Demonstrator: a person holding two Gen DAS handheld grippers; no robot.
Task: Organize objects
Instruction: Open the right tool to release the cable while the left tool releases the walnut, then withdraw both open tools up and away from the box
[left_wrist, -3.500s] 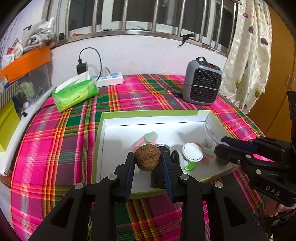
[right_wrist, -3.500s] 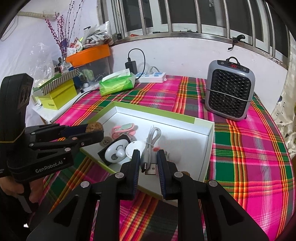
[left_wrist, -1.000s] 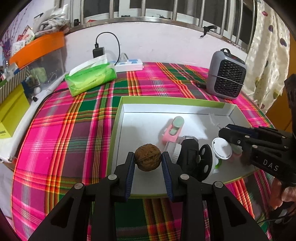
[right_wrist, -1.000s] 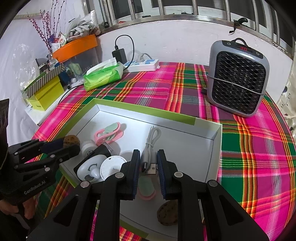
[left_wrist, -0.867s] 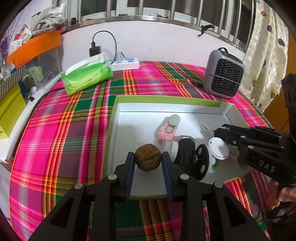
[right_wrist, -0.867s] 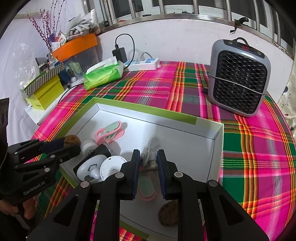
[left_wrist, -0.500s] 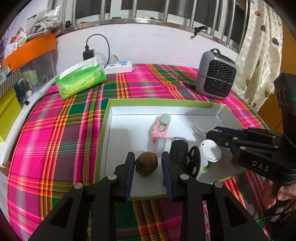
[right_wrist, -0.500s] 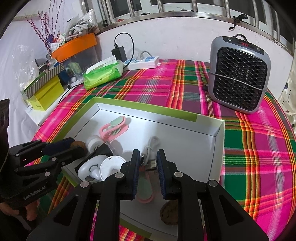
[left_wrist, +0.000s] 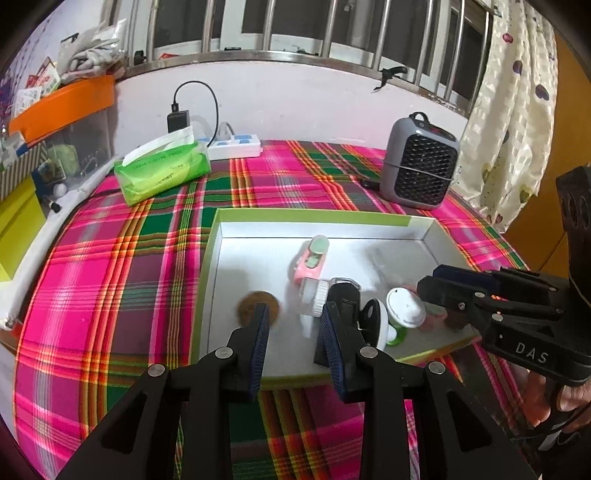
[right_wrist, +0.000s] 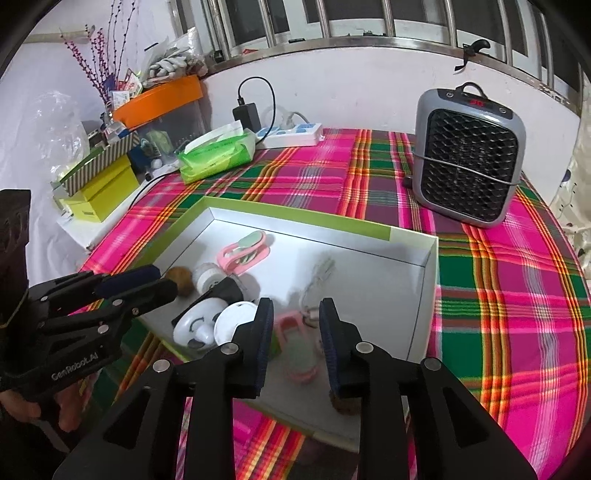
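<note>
A white box with a green rim (left_wrist: 314, 214) (right_wrist: 295, 216) lies on the plaid cloth. My left gripper (left_wrist: 291, 343) hovers over its near edge, open, with nothing between the pads. A brown walnut (left_wrist: 253, 306) (right_wrist: 181, 278) rests on the box floor just past the left finger. My right gripper (right_wrist: 295, 343), also seen from the side (left_wrist: 424, 284), has its jaws opening and empty. Beyond it the white USB cable (right_wrist: 317, 280) lies loose in the box. A pink and green clip (right_wrist: 299, 354) sits below the right jaws. A second walnut (right_wrist: 345, 404) is half hidden behind the right finger.
The box also holds a pink clip (left_wrist: 312, 258), a black clip (left_wrist: 343, 299) and a white round lid (left_wrist: 404, 308). A grey heater (right_wrist: 469, 155) stands at the back right. A green tissue pack (left_wrist: 162, 171), power strip (left_wrist: 236, 146) and yellow box (right_wrist: 99, 188) crowd the left.
The walnut has left my left gripper's pads and now lies on the box floor, slightly left. The right gripper has let go of the cable and its jaws have widened.
</note>
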